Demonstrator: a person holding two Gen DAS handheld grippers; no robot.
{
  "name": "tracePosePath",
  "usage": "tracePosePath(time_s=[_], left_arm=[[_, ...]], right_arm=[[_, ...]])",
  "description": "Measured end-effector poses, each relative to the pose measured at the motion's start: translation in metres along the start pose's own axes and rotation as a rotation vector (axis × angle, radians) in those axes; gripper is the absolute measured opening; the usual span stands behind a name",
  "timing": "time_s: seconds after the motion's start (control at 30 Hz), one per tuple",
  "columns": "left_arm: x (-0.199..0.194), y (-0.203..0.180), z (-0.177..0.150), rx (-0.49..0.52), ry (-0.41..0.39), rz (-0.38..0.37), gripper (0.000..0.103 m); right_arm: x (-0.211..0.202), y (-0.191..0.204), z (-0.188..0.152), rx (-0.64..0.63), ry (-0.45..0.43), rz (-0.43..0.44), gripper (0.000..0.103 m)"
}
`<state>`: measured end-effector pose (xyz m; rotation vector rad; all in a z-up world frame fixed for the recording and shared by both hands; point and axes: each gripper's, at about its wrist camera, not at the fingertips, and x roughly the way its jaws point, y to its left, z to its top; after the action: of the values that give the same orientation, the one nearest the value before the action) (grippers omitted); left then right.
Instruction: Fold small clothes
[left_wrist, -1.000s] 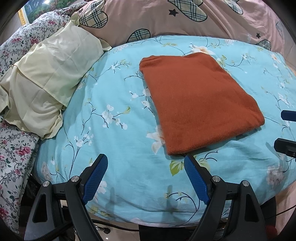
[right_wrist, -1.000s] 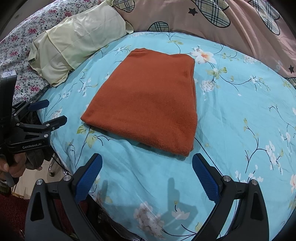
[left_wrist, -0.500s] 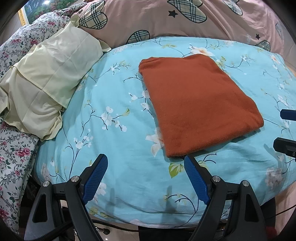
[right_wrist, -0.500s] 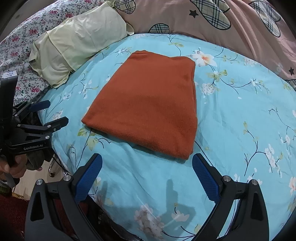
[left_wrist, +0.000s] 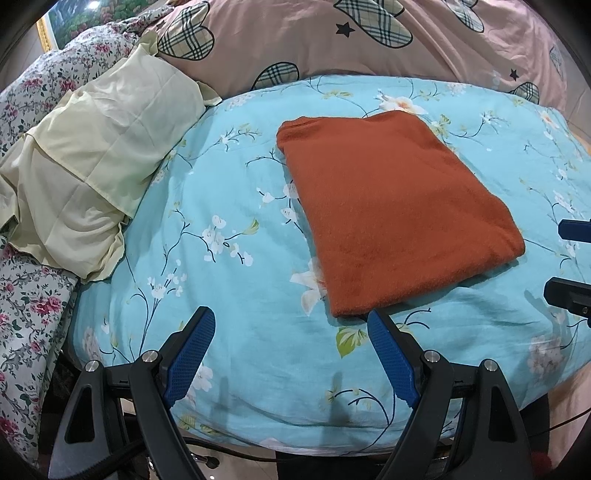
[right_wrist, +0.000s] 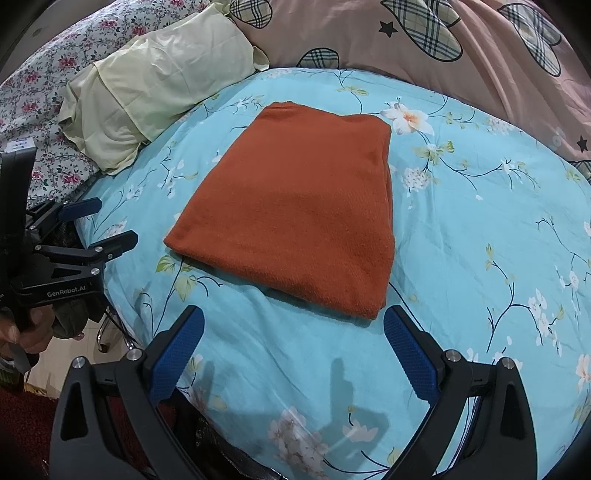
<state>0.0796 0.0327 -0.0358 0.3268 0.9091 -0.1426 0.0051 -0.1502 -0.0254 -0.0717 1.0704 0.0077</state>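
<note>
A rust-orange garment (left_wrist: 395, 210) lies folded into a flat rectangle on the light-blue floral bedspread (left_wrist: 221, 206); in the right wrist view the garment (right_wrist: 299, 218) sits straight ahead. My left gripper (left_wrist: 291, 325) is open and empty, hovering just short of the garment's near-left corner. My right gripper (right_wrist: 293, 325) is open too, holding nothing, its fingers spread before the garment's near edge. The left gripper (right_wrist: 107, 225) also shows at the left of the right wrist view, held by a hand (right_wrist: 26, 332). The right gripper's fingertips (left_wrist: 572, 230) peek in at the left wrist view's right border.
A pale yellow pillow (left_wrist: 92, 162) lies to the left, on a pink-flowered sheet (left_wrist: 22, 314). A pink quilt with plaid hearts (left_wrist: 369, 33) bunches up behind the bedspread. The bed's near edge drops to the floor (right_wrist: 55, 362) under both grippers.
Both views have backed away slightly from the garment, which sits a little farther from the fingers. The garment itself has not moved and both grippers stay open.
</note>
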Motion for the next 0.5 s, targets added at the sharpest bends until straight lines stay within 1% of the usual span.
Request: tracePosePath(time_s=[0.5], left_arm=[[-0.0022, -0.0024, 0.0021, -0.002, -0.005, -0.002, 0.085]], right_arm=[[-0.0019, 0.0003, -0.0002, -0.001, -0.005, -0.001, 0.098]])
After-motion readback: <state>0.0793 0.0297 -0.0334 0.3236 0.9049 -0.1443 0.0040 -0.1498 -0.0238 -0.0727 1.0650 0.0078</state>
